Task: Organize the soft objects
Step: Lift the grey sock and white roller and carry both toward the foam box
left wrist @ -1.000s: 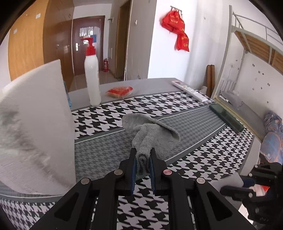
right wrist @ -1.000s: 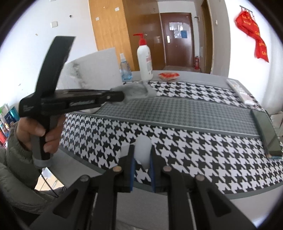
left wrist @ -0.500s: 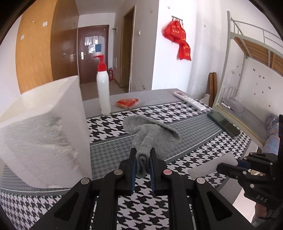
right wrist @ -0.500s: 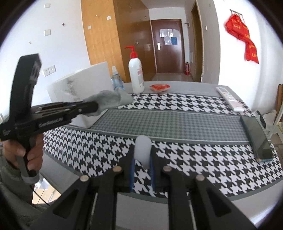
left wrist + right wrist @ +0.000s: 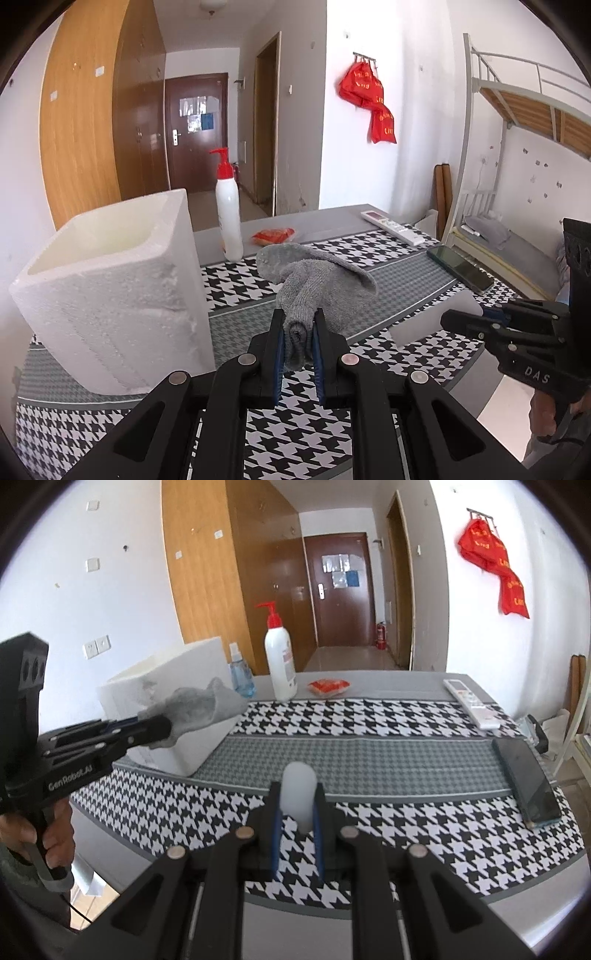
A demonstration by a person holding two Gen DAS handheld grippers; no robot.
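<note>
Sock (image 5: 317, 284), grey knit, pinched by its bunched end in my left hand-held gripper (image 5: 297, 341); jaws narrow, pads pressed into the fabric. The rest of it flops forward, clear of the surface (image 5: 399, 254)

Right hand-held gripper (image 5: 297, 812) is likewise narrow, clamped on a white soft piece (image 5: 298, 790), foam or sponge by the look, which stands up between the pads

Change over the last second: from the left wrist view, the white foam box (image 5: 110, 295) showed only a blank side wall a second ago; now I look over its rim and into the open top. I read that as the left hand having lifted and drawn back a little. Grip on the sock unchanged. The right hand has risen slightly too, its white piece unchanged between the pads

From the right wrist view the sock hangs in front of the box, about level with its rim, not yet over the opening

Judgement: both soft things are picked and airborne. The box looks like the drop point, so next is carrying the sock over the opening and releasing

Beyond: pump bottle (image 5: 228, 218), red packet (image 5: 273, 235), remote (image 5: 392, 222) and phone (image 5: 460, 266) on the houndstooth cloth, all well apart from the box
</note>
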